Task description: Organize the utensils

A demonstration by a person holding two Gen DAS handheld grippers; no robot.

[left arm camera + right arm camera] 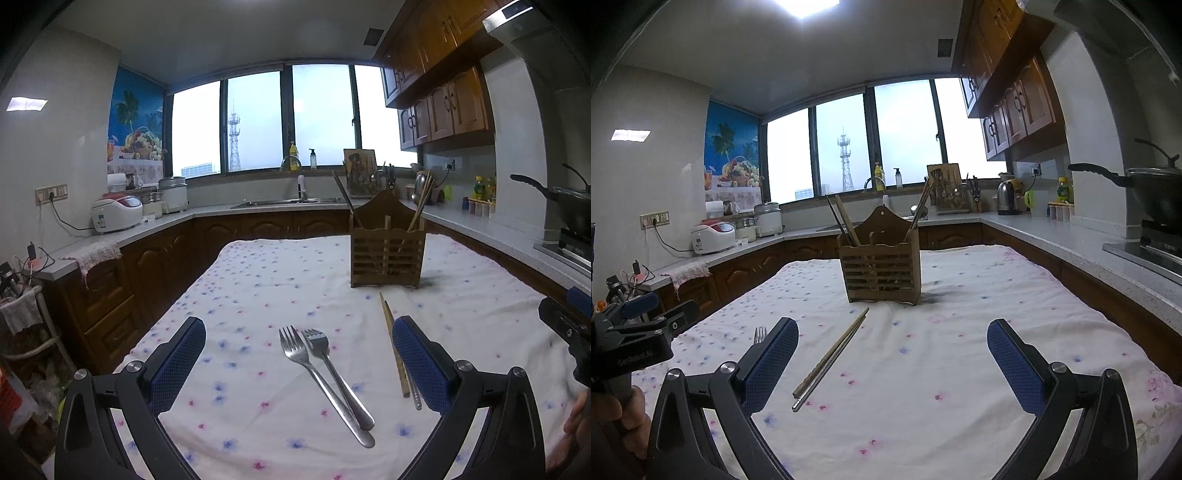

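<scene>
Two steel forks [325,373] lie crossed on the flowered tablecloth [258,288], between the open fingers of my left gripper [299,354]. A pair of chopsticks [397,354], one wooden and one metal, lies just inside its right finger. The wooden utensil holder [386,251] stands beyond, with chopsticks in it. In the right wrist view the chopsticks [831,360] lie between the open fingers of my right gripper [892,354], nearer its left finger. The holder [881,271] stands ahead. One fork's tines [760,334] show behind the left finger.
Kitchen counters ring the table: rice cookers [116,214] at the left, a sink [288,201] under the window, a wok [569,206] on the stove at the right. The left gripper [639,332] shows at the left of the right wrist view.
</scene>
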